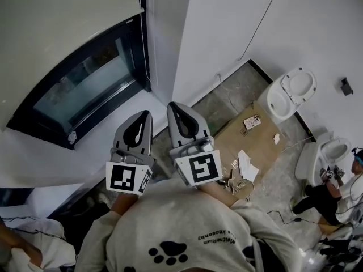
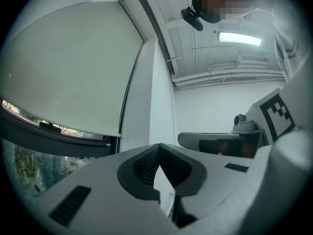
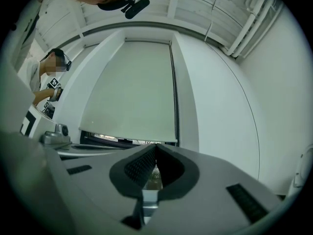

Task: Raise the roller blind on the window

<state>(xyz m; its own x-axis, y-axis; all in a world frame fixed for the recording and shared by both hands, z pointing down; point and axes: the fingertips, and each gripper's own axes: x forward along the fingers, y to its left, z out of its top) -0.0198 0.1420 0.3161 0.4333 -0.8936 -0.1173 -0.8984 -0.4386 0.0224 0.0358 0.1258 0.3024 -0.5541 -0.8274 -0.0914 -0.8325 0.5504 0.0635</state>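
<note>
**A:** You have your left gripper point(image 1: 138, 130) and right gripper point(image 1: 182, 120) up in front of your chest. They are just beside each other without touching, and both point toward the window point(image 1: 85, 86).

**B:** Look along your left jaws. The tips are pressed together, with only the hollow behind them showing a gap, and there is nothing in their grip. The roller blind point(image 2: 68, 67) hangs ahead of them and off to their left, well apart.

**A:** Your right jaws are the same, tip against tip and empty. From there the blind sits straight ahead and above, and its bottom rail point(image 3: 128, 140) shows just over the tips.

**B:** The blind covers most of the pane. A strip of bare glass point(image 2: 19, 170) shows under its lower edge, down and left of your left jaws.

**A:** To the right of your right jaws, down on the floor, lie a cardboard sheet point(image 1: 252, 143) and a white toilet bowl point(image 1: 292, 92) by the wall.
</note>
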